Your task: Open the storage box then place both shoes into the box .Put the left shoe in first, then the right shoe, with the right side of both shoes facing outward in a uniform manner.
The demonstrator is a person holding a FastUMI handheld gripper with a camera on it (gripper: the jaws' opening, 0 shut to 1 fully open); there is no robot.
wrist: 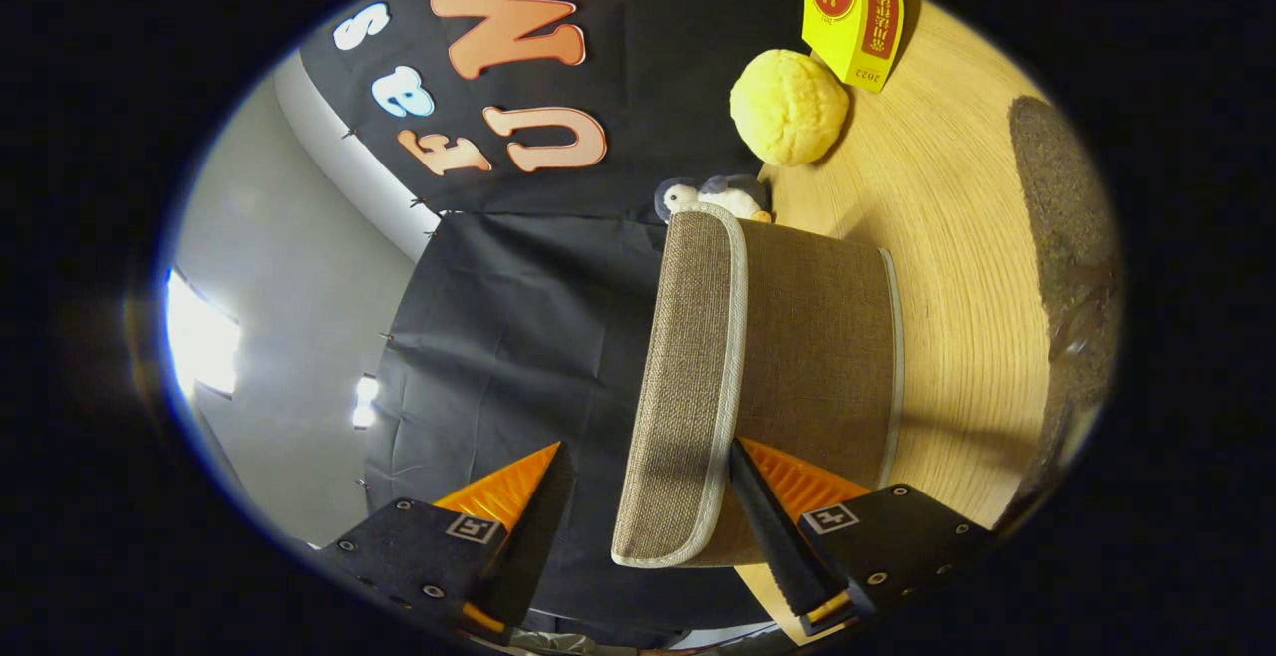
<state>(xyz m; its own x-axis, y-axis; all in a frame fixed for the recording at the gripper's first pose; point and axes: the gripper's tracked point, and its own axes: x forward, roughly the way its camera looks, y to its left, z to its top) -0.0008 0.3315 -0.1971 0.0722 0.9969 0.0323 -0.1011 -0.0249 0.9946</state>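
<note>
The view is rolled on its side, with the wooden table (957,237) standing to the right. The storage box (817,337) is brown woven fabric with pale grey trim. Its lid (688,377) faces the black cloth wall and appears closed on the box. My gripper (646,445) is open and straddles the near edge of the lid. One finger (773,506) lies against the box side just under the lid's rim. The other finger (513,492) hangs free on the far side of the lid, with a gap between them. A dark brown fuzzy shape (1067,237) lies on the table beyond the box; I cannot tell if it is a shoe.
A yellow round plush bun (788,106) and a yellow carton (852,8) stand on the table past the box. A small penguin toy (713,197) peeks out behind the box's far end. The black cloth wall (528,337) is close to the lid.
</note>
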